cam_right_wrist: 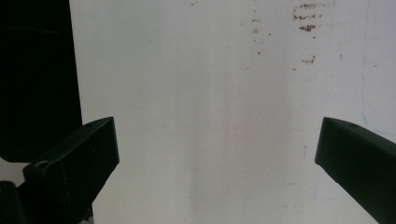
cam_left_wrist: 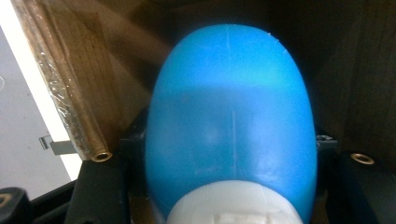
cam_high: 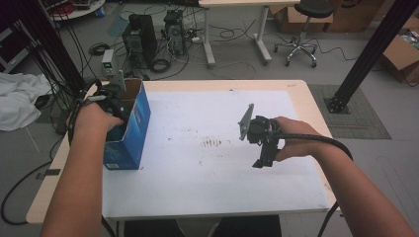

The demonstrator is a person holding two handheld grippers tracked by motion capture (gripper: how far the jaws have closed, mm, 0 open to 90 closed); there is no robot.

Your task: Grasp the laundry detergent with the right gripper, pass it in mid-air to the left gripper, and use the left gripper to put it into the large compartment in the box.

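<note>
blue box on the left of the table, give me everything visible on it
The blue box is an open-topped carton, glossy blue print outside with white markings low on its near face, plain brown cardboard inside. It stands upright on the white table near the left edge. The left claw reaches in through its open top. In the left gripper view, a smooth blue egg-shaped object with a white base sits between the jaws inside the brown walls.
</note>
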